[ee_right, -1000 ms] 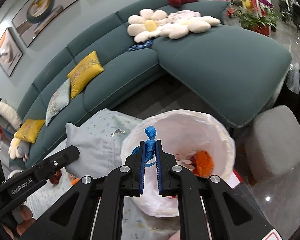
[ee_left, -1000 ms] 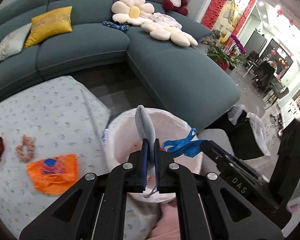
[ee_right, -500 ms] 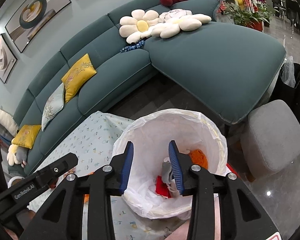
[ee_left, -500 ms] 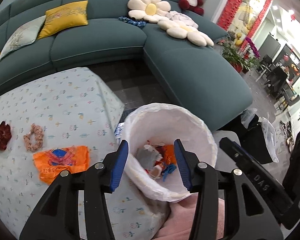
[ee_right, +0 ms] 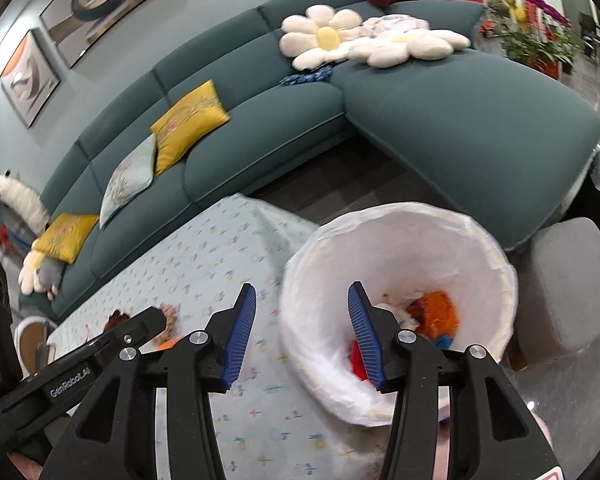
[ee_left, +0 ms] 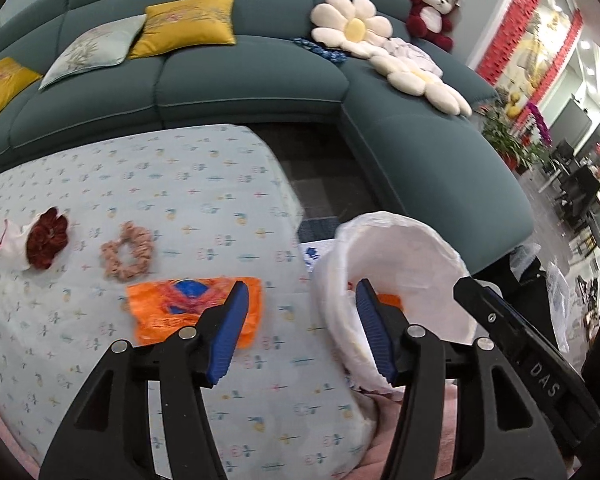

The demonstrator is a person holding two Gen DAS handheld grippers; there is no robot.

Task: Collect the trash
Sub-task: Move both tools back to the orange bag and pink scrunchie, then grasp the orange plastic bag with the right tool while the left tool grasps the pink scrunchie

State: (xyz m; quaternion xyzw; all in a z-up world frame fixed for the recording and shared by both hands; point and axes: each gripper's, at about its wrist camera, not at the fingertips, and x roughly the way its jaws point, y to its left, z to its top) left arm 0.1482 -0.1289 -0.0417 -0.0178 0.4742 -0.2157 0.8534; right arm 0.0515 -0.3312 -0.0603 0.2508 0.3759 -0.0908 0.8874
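A white-lined trash bin [ee_left: 412, 248] [ee_right: 480, 248] stands at the right edge of the table, with orange, red and blue scraps inside [ee_right: 432, 316]. An orange wrapper [ee_left: 172, 308] lies on the patterned tablecloth [ee_left: 180, 200], just beyond my left gripper [ee_left: 300, 332], which is open and empty. A pink scrunchie [ee_left: 126, 251] and a dark red scrunchie [ee_left: 46, 238] on a white scrap lie further left. My right gripper [ee_right: 302, 334] is open and empty, over the bin's left rim.
A teal sectional sofa [ee_left: 260, 80] [ee_right: 460, 120] with yellow cushions, flower pillows and a red plush toy wraps around the far side. A grey stool [ee_right: 568, 288] stands right of the bin. Dark floor shows between table and sofa.
Both grippers opened and dropped the grey cloth and the blue strip into the bin. Both have since swung left, toward the table and the orange wrapper.
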